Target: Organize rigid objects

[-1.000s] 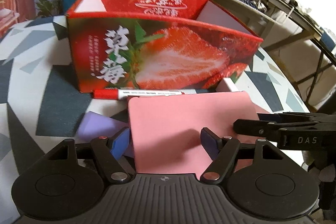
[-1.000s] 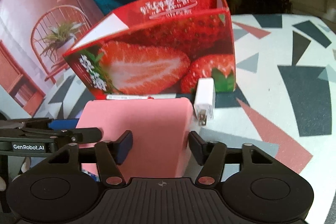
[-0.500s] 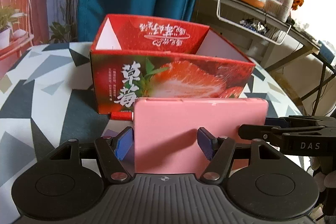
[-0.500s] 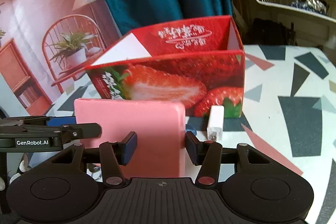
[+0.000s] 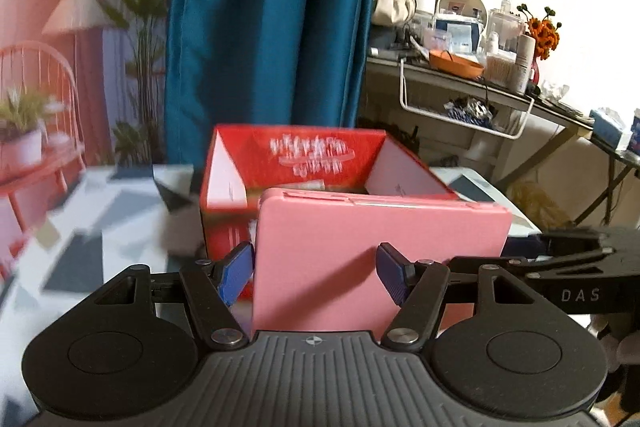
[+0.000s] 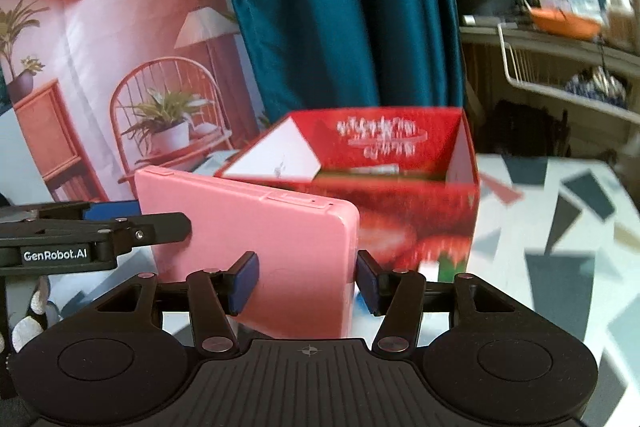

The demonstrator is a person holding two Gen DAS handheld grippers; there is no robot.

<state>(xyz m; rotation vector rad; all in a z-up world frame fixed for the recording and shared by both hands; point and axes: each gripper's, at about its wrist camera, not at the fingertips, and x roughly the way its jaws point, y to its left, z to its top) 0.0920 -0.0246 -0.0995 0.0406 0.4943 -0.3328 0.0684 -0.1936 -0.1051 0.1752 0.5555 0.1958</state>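
Observation:
A flat pink case (image 5: 360,259) is held up in the air between both grippers, in front of the open red strawberry box (image 5: 320,163). My left gripper (image 5: 316,273) is shut on its left part, one blue pad at the case's left edge. My right gripper (image 6: 306,281) is shut on its right part (image 6: 280,239), one pad at the right edge. The box (image 6: 400,183) stands on the patterned table just beyond the case; something lies inside it, blurred. The case hides the table in front of the box.
A patterned round table (image 6: 580,211) carries the box. A teal curtain (image 5: 272,15) hangs behind. A cluttered shelf with a wire basket (image 5: 460,103) stands at the back right. A printed backdrop with chair and plant (image 6: 120,87) is at the left.
Both grippers have lifted the pink case off the table and raised it to about the box's rim. The pen and white charger by the box have dropped out of view.

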